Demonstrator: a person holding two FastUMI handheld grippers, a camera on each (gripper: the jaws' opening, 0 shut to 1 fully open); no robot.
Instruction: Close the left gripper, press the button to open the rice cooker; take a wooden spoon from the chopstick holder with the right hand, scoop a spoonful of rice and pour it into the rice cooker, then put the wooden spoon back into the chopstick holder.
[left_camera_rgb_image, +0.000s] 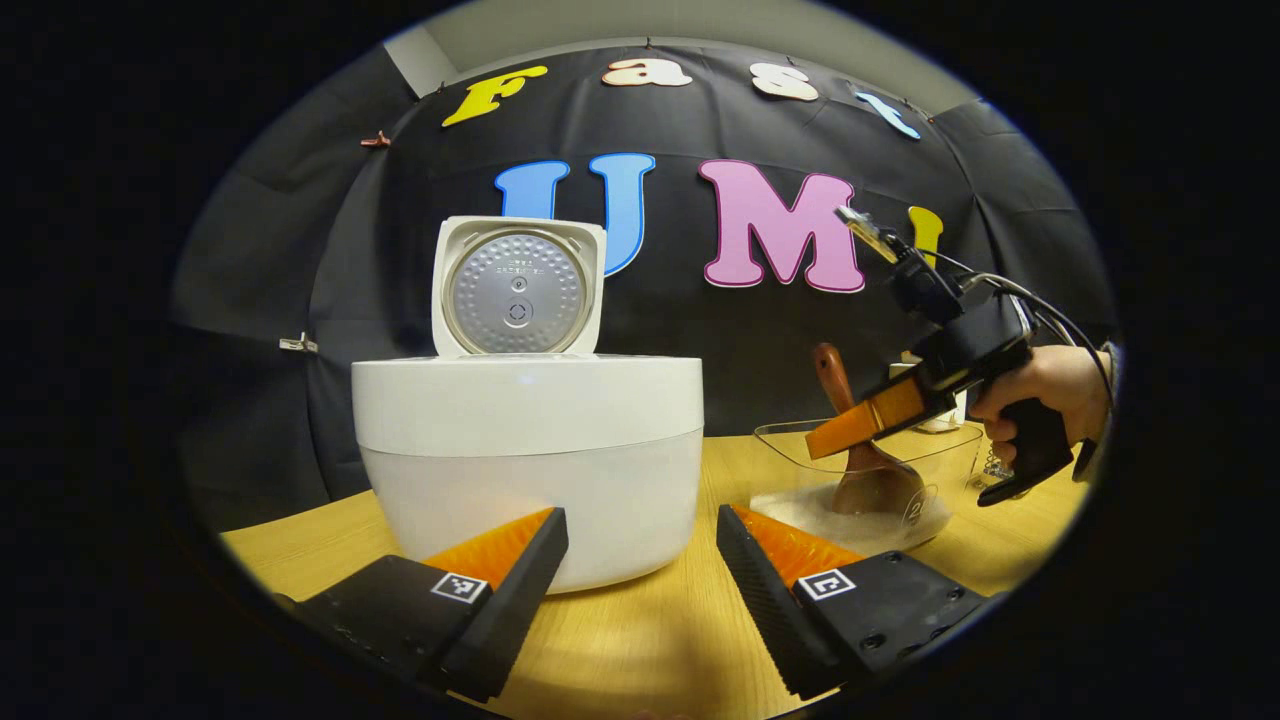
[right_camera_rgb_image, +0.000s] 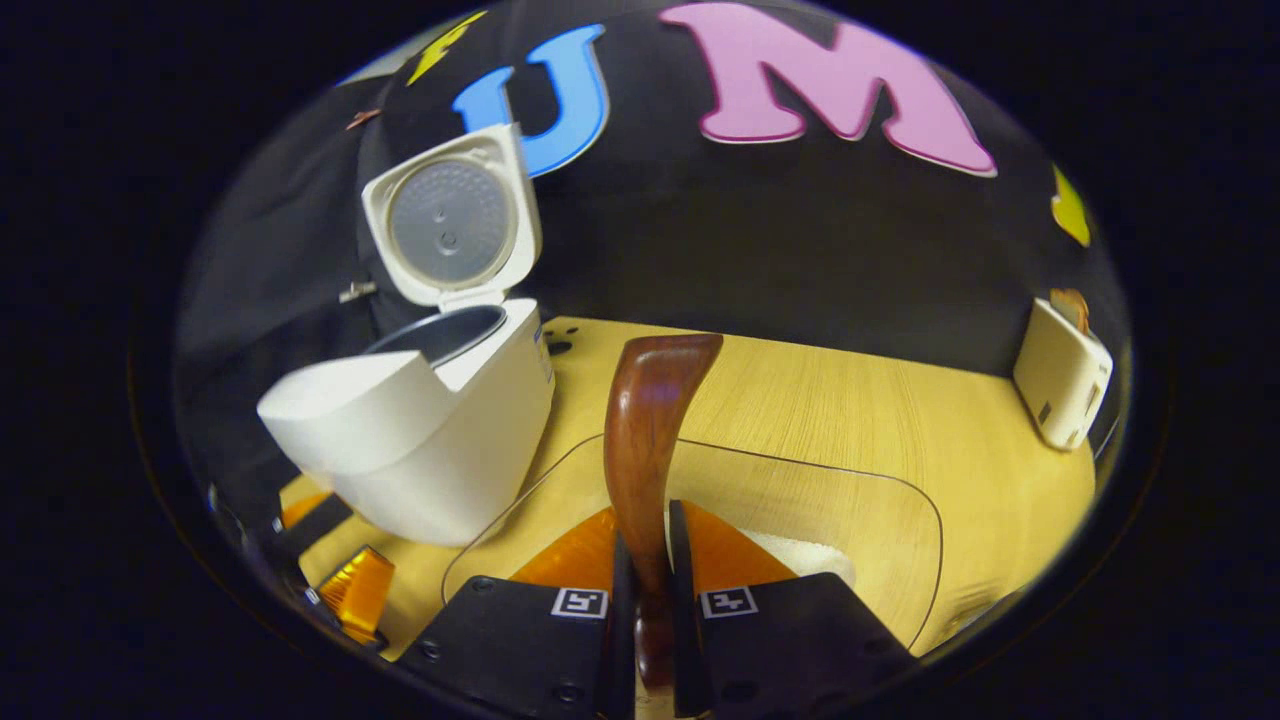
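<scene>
The rice cooker (left_camera_rgb_image: 527, 460) stands on the wooden bench (left_camera_rgb_image: 640, 640); it is white, round-bodied and smooth, and its lid (left_camera_rgb_image: 518, 287) is raised upright at the back, showing a dimpled silver inner plate; in the right gripper view the cooker (right_camera_rgb_image: 420, 430) shows its dark inner pot rim under the open lid (right_camera_rgb_image: 452, 215). To the right of the cooker, near it but apart, sits a clear bowl (left_camera_rgb_image: 940, 450) with white rice (left_camera_rgb_image: 800, 505) lying low in its bottom. The wooden spoon (left_camera_rgb_image: 860, 460) is dark reddish-brown and glossy, with a curved handle; its scoop end is down in the bowl at the rice, and its handle rises tilted toward the cooker. The right claw (left_camera_rgb_image: 850, 428), held by a hand (left_camera_rgb_image: 1045, 395) to the right of the bowl, is clenched on the spoon's handle; in the right gripper view both fingers (right_camera_rgb_image: 622, 600) press the spoon (right_camera_rgb_image: 650, 430) from either side above the bowl (right_camera_rgb_image: 900, 520) and rice (right_camera_rgb_image: 800, 555). The left claw (left_camera_rgb_image: 640, 545) is released, its fingers wide apart with nothing between them, low over the bench just in front of the cooker; it also shows at the cooker's foot in the right gripper view (right_camera_rgb_image: 340, 580). Well to the right of the cooker, by the booth wall, stands a cream-coloured holder (right_camera_rgb_image: 1062, 385).
</scene>
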